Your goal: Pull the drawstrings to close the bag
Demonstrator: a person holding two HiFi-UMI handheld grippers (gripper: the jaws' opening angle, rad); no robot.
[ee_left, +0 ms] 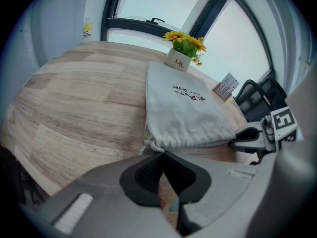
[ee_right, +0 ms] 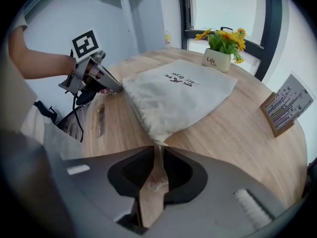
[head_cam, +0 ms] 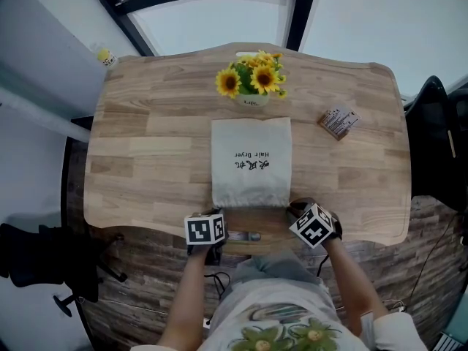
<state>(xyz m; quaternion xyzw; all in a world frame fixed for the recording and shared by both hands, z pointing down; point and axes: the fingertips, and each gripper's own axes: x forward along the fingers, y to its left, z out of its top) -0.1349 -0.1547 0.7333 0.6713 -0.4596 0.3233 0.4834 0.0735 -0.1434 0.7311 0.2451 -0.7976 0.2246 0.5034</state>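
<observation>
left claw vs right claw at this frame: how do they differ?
Left grey claw: jaws fully together, tips at the frayed cord tuft on the left corner of the off-white cloth bag; a pinch isn't confirmable. Right grey claw: jaws a sliver apart, pressing the pale drawstring running between them from the bag's right corner. Shared: both point down at the bag's gathered near edge.

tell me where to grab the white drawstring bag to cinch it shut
By the drawstring ends poking out at both corners of its gathered mouth, the edge nearest you. Come in from each side, one cord each; the bag lies flat, so cloth offers little to pinch.
</observation>
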